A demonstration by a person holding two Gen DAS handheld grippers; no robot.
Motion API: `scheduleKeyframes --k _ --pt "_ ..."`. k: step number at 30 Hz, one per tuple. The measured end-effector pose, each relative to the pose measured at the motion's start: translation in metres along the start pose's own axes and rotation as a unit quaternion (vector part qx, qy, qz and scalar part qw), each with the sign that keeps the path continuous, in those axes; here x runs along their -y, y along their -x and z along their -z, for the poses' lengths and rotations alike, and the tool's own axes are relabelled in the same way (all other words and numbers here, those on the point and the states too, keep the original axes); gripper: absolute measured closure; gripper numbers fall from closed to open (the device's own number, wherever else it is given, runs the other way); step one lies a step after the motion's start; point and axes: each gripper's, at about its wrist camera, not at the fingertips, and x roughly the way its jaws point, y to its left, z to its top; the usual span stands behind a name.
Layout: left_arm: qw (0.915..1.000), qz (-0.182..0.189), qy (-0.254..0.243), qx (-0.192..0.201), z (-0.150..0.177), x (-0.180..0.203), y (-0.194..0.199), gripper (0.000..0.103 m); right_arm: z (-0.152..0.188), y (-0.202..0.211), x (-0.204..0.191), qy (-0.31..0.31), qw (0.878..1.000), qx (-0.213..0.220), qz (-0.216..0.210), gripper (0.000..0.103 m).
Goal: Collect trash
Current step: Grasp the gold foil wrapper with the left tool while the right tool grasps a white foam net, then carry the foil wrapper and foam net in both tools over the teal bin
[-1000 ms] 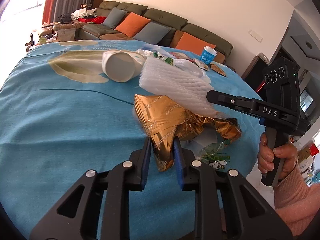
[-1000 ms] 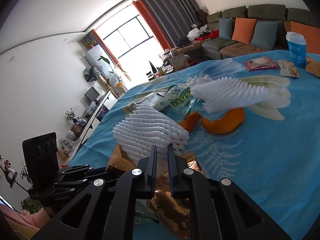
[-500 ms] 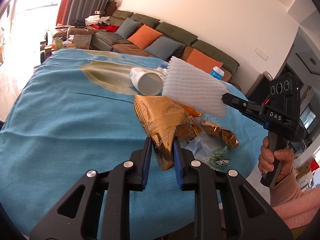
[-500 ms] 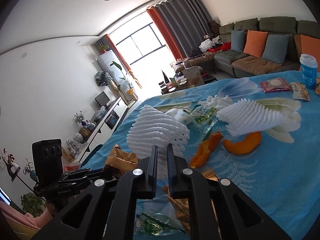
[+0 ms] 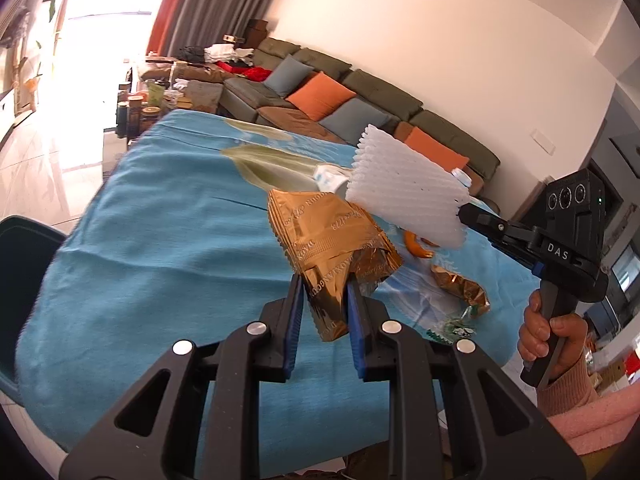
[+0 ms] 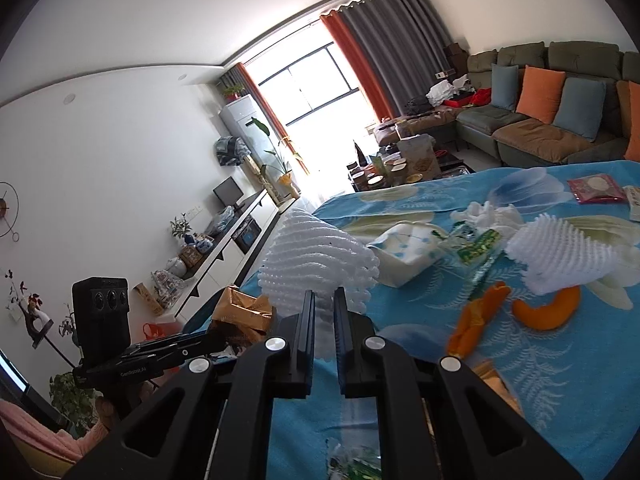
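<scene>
the left gripper [image 5: 325,300] has its blue-padded jaws nearly closed, pinching the lower end of a crumpled gold foil wrapper [image 5: 326,240] that is lifted clear above the table. the right gripper [image 6: 324,312] has its jaws narrowed to a slim gap, clamped on the base of a white foam fruit net [image 6: 316,260], which fans upward and is also held in the air. from the left wrist view the two held items sit just beside each other, the net above and to the right of the wrapper, with the right gripper's black body and the person's hand [image 5: 548,336] on its handle at the far right. beneath them lies a table covered by a blue floral cloth [image 5: 168,232]. more trash remains on it: a second foam net [image 6: 560,256], orange peel pieces [image 6: 546,312], a tipped white paper cup [image 6: 404,252], a green printed wrapper [image 6: 480,244], crumpled white tissue [image 6: 488,214] and a smaller gold wrapper [image 5: 460,290]. a green-grey sofa [image 6: 560,120] with orange and blue cushions stands behind the table.
</scene>
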Motion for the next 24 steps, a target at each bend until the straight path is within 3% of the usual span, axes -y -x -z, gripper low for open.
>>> scheduleKeyframes --k 24 --pt "0.9931 -0.083 0.065 0.051 0.01 -0.065 0.078 0.082 -0.002 -0.069 -0.066 0.035 0.996 -0.049 -0.063 0.095"
